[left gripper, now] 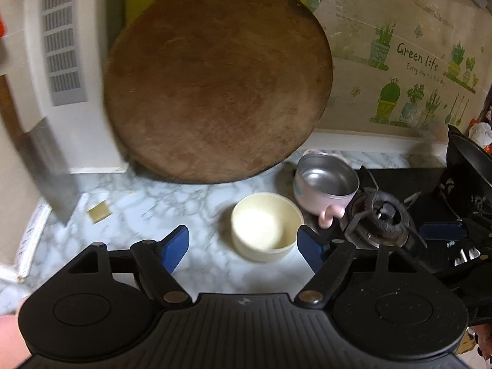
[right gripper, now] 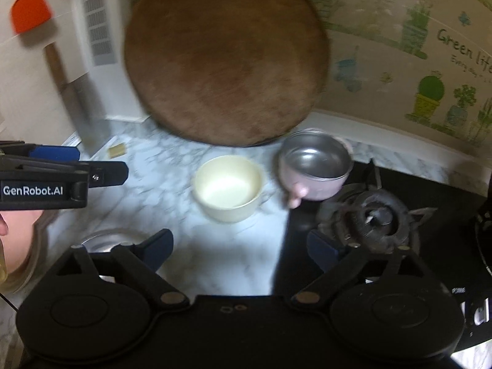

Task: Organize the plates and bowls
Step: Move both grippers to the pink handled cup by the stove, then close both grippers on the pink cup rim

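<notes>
A cream bowl (left gripper: pixel 266 226) (right gripper: pixel 229 187) stands upright and empty on the marble counter (left gripper: pixel 153 200). To its right, at the stove's edge, sits a pink bowl with a steel inside (left gripper: pixel 327 184) (right gripper: pixel 316 166) and a small pink handle, slightly tilted. My left gripper (left gripper: pixel 244 241) is open just short of the cream bowl. Its right pad is close to the bowl's rim and its left pad is well clear. My right gripper (right gripper: pixel 240 243) is open wide over bare counter, nearer to me than both bowls, with nothing between its fingers.
A big round wooden board (left gripper: pixel 218 83) leans on the wall behind the bowls. A cleaver (left gripper: pixel 52 169) hangs at the left. A gas burner (left gripper: pixel 384 218) and a black wok (left gripper: pixel 470 166) lie to the right. A shiny metal rim (right gripper: pixel 104 240) shows at lower left.
</notes>
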A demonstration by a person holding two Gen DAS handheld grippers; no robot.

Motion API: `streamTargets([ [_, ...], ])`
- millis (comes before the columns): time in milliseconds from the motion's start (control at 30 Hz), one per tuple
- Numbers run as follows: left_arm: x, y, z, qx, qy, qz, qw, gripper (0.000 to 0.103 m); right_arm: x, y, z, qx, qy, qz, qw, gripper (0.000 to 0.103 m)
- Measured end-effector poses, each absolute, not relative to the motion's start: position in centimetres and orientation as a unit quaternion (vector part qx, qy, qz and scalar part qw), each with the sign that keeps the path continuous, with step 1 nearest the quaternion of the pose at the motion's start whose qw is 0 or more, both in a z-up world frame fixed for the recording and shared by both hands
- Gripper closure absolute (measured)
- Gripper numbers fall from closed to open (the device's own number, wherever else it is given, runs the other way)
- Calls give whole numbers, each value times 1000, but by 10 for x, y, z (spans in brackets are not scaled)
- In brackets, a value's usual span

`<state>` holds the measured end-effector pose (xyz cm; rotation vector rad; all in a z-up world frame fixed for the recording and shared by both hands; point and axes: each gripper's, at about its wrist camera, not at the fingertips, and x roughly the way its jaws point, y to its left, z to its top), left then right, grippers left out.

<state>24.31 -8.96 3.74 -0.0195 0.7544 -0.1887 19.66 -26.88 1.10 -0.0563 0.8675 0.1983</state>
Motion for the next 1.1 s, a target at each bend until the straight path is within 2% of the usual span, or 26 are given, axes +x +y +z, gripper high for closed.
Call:
streamTargets([
  [467, 346, -162, 12, 36, 397, -96, 912, 26, 305, -356, -4, 9, 446, 31, 895, 6],
  [800, 397, -202, -16, 39, 430, -95, 897, 26, 365, -380, -27, 40, 468, 31, 882, 8],
  [1100, 433, -216, -42, 28, 455, -95, 885, 26, 401, -388, -59, 73, 494, 24, 866, 17],
])
